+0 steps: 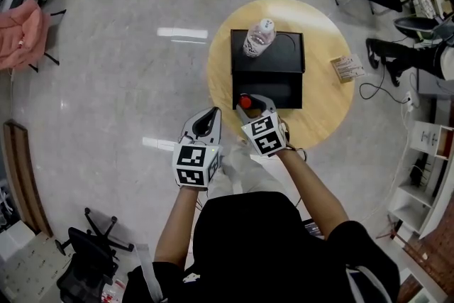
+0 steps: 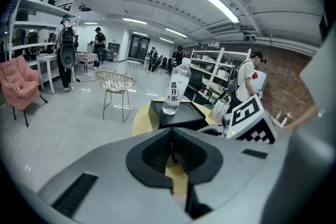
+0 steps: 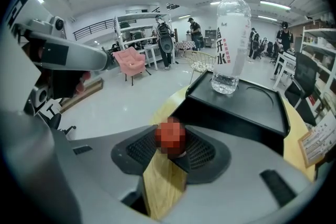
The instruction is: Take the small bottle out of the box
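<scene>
Fingers (image 3: 202, 152) of the right gripper (image 1: 248, 105) stand wide apart with a small red thing (image 3: 170, 137) between them, above the round wooden tabletop (image 1: 326, 106) at the 6 o'clock edge of the black box (image 1: 284, 57). Fingers of the left gripper (image 2: 170, 153) are closed together on nothing, near the tabletop's 7 o'clock rim. Upright on the box's raised 12 o'clock half stands the small bottle (image 1: 259, 37), clear and capped.

One water bottle (image 1: 259, 37), one black box (image 1: 267, 71), one round table (image 1: 323, 106), one leaflet (image 1: 347, 67)
</scene>
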